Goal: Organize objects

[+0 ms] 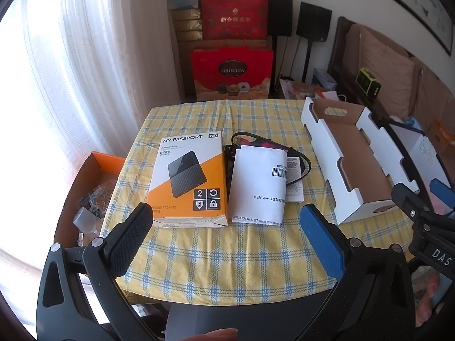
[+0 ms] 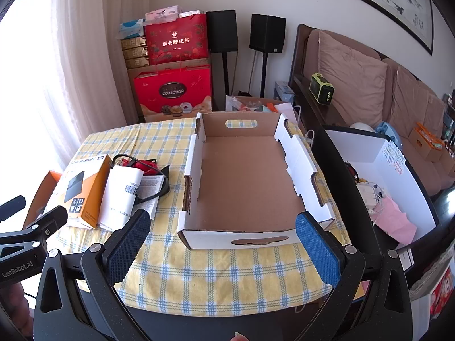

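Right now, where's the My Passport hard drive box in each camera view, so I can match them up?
Left wrist view: the My Passport box lies flat at centre-left, just beyond the left gripper.
Right wrist view: the same box sits at far left, seen at a slant, left of the cardboard tray.
Shared landmark: the white barcoded sleeve lies along the box's right edge in both.

Your left wrist view looks down across the table point(image 1: 227, 255) from its near edge. Your right view faces likewise, the cardboard tray point(image 2: 244, 238) at twelve o'clock; both share it.
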`<state>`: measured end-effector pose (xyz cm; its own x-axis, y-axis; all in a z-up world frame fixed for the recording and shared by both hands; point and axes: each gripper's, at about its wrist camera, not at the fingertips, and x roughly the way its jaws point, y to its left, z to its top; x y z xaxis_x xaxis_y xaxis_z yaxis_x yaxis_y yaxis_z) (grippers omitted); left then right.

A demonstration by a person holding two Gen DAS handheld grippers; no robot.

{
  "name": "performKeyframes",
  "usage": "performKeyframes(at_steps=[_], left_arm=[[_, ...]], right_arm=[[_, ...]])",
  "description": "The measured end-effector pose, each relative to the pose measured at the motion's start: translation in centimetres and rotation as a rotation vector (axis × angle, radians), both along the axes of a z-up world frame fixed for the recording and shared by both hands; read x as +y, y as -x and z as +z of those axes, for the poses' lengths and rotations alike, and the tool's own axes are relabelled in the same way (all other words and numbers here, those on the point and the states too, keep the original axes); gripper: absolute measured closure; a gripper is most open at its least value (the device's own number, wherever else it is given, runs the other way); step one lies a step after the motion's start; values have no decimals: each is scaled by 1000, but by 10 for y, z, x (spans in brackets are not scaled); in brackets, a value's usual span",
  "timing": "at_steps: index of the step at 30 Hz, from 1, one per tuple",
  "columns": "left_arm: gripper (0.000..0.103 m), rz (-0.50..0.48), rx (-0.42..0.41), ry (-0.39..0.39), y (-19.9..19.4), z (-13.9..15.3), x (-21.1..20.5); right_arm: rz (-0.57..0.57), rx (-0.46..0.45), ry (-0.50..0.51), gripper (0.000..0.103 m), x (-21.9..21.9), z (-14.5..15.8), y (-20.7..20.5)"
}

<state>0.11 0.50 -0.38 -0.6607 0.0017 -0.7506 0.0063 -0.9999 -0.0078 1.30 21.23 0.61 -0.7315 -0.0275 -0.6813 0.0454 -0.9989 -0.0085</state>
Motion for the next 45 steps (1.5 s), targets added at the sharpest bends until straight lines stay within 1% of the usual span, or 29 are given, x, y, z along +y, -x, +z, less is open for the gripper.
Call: performKeyframes(at_steps=[26,31,35,41,45], left_arm=[[0,2,-1,10,4,-3,2],[0,-3,-2,2,15,-6,-3],[0,5,11,24,23,-6,-5],[0,6,6,7,33,-9,-12],[0,3,-5,-6,41,-13,-20]], right_arm=[[-5,-1,-5,0,1,-1,1],[-16,-1,-10,0,8,-2,10],[-25,-1,-18,0,14,-1,15],[-52,-13,-28,0,27,-4,26],[-82,-22,-46,0,45,-7,37]])
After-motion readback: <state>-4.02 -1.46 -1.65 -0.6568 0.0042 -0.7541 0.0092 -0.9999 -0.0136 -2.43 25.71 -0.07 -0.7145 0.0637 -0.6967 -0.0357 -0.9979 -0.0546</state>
